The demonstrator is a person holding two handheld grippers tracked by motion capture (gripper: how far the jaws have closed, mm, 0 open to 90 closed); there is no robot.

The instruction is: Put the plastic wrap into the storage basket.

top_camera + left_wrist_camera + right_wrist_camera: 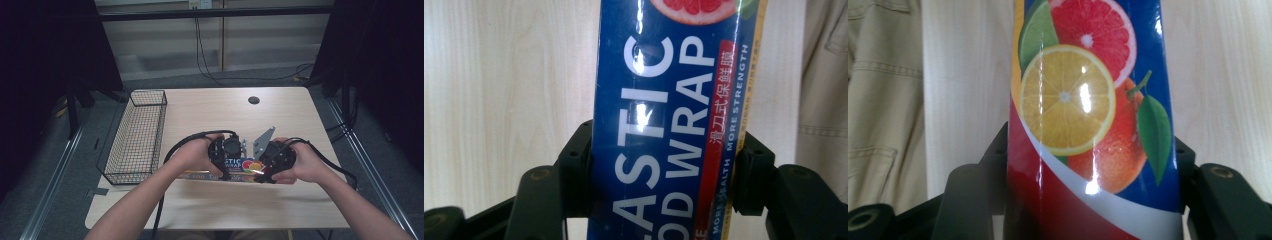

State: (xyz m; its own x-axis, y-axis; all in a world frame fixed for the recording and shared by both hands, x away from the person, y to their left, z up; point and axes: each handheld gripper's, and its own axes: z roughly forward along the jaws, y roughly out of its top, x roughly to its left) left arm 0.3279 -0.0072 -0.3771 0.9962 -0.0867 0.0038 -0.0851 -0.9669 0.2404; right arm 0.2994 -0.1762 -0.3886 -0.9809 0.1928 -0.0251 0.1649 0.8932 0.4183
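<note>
- A dark curtain (45, 75) hangs at the far left of the room, with grey floor (45, 165) and a metal rail (55, 175) below it.
- A black wire basket (136, 137) stands on the left part of the bench (210, 107), well to the left of the left gripper's fingers, apart from them.
- The bench is pale wood grain, with a small dark round hole (253, 100) near its far edge, beyond both pairs of fingers.
- The left gripper (226, 162) is in the person's left hand (197, 155), near the front middle of the bench, its cable looping off to the left.
- In the left gripper view its fingers (574, 165) press on both long sides of the box (669, 125), closed on it; the blue face with the words PLASTIC FOOD WRAP runs up between them.
- The box (243, 165) lies across the bench, spanning from the left fingers to the right fingers, low over the wood; I cannot tell whether it rests on it.
- The right gripper (265, 167) is in the right hand (305, 162), just to the right of the left one, a grey plate on top.
- In the right gripper view its fingers (1185, 165) clamp the same box (1083, 125) at the end printed with citrus slices.
- Beige trousers (883, 100) show past the bench edge beside those fingers.
- At the far right of the room, another dark curtain (385, 65); cables (215, 60) hang down the back wall (165, 45).
</note>
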